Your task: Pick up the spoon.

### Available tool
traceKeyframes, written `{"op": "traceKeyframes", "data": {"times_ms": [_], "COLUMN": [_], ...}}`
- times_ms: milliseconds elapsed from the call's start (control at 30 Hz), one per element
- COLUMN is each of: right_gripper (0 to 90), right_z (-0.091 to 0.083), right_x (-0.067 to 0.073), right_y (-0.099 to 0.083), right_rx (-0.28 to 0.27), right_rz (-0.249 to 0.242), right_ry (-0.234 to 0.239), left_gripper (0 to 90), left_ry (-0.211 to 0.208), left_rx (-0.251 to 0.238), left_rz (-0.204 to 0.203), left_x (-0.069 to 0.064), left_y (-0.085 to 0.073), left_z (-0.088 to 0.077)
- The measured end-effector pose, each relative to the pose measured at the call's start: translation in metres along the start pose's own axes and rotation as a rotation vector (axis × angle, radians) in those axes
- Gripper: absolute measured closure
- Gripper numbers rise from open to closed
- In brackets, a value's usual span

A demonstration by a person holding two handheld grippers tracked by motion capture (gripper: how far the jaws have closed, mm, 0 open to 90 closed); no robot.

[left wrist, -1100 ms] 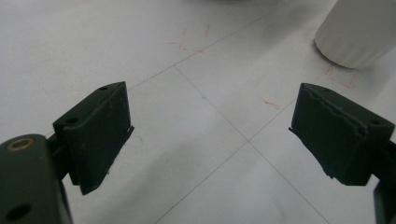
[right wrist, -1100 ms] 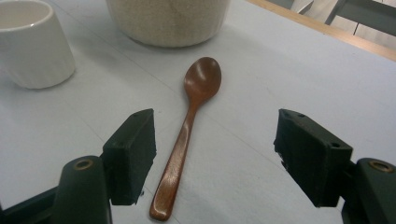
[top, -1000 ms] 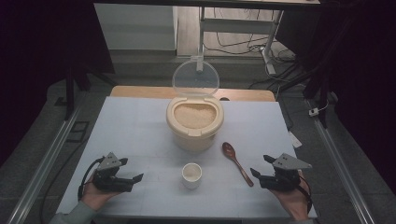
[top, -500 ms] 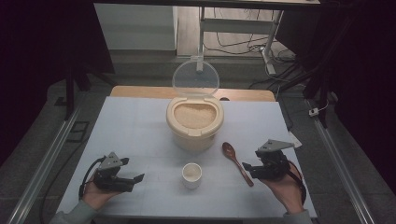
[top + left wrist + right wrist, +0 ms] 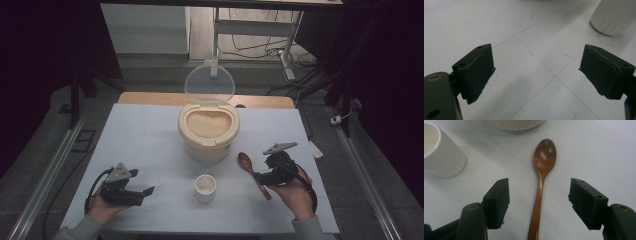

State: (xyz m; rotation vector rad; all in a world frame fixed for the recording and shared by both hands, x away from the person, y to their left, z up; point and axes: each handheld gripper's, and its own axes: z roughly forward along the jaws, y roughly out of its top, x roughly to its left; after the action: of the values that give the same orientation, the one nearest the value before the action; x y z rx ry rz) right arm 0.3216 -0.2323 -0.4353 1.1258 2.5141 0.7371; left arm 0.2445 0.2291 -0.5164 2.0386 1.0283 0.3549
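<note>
Spoon (image 5: 541, 182) now between spread fingers of right gripper (image 5: 539, 202), moved in from right; left gripper (image 5: 536, 75) spread, unmoved.

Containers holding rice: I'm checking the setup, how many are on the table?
2: the big rice bin with its lid up at centre, and the small white cup in front of it, left of the wooden spoon.

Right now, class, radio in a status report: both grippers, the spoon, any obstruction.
Left gripper open, idle over bare table. Right gripper open, jaws straddling wooden spoon handle, not gripped. Cup beside, not blocking.
</note>
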Motion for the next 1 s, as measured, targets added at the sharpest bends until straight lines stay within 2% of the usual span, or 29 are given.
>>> {"op": "traceKeyframes", "data": {"times_ms": [100, 300, 333, 633, 733, 1000], "right_gripper": [33.6, 35.8, 36.3, 39.5, 43.3, 50.3], "right_z": [0.007, 0.012, 0.016, 0.038, 0.046, 0.053], "right_x": [-0.001, -0.004, -0.005, -0.004, -0.004, -0.003], "right_y": [-0.001, -0.004, -0.006, -0.013, -0.016, -0.019], "right_rx": [0.054, 0.093, 0.115, 0.191, 0.232, 0.267], "right_rz": [0.004, 0.013, 0.015, 0.014, 0.011, 0.014], "right_ry": [-0.006, -0.009, -0.006, 0.004, 0.007, -0.005], "left_gripper": [11.8, 11.7, 11.7, 11.7, 11.7, 11.7], "left_ry": [0.002, 0.007, 0.008, 0.011, 0.01, 0.01], "left_rx": [-0.001, 0.003, 0.003, 0.009, 0.011, 0.013], "left_rz": [0.0, 0.007, 0.007, 0.013, 0.014, 0.019], "left_x": [0.0, -0.001, -0.001, -0.002, -0.002, -0.002], "left_y": [0.0, 0.0, -0.001, -0.001, -0.001, -0.002], "left_z": [0.0, 0.0, 0.0, 0.0, 0.0, 0.0]}}
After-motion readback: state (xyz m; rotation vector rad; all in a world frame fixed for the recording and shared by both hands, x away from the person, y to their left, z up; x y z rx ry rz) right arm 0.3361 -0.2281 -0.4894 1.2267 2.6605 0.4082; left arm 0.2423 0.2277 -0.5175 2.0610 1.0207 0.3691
